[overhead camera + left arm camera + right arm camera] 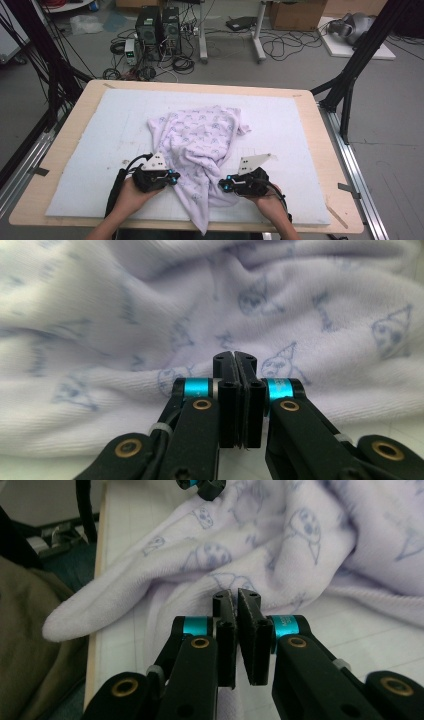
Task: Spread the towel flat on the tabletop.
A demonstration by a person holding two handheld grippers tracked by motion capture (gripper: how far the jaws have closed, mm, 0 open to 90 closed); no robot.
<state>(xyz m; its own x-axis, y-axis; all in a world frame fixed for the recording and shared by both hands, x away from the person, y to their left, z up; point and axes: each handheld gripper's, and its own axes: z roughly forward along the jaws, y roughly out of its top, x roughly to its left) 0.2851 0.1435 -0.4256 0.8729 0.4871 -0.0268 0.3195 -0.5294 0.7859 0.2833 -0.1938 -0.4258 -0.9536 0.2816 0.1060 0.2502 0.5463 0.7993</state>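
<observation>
A: Garment (pixel 200 150) sits crumpled mid-mat, one tail hanging over the near table edge (pixel 150 226), long axis running away from the person.

B: Left gripper (pixel 171 178), jaws pressed together at its left flank; right gripper (pixel 224 184) likewise at its right, no cloth visibly pinched. Each is equally near.

A: White mat (pixel 90 150) is bare on both sides, so there's room to spread sideways.

Soft, matt, ribbed cloth (pixel 200 140) is lying on a matt white foam pad (pixel 90 150) topping the smooth wooden bench (pixel 320 130).
</observation>
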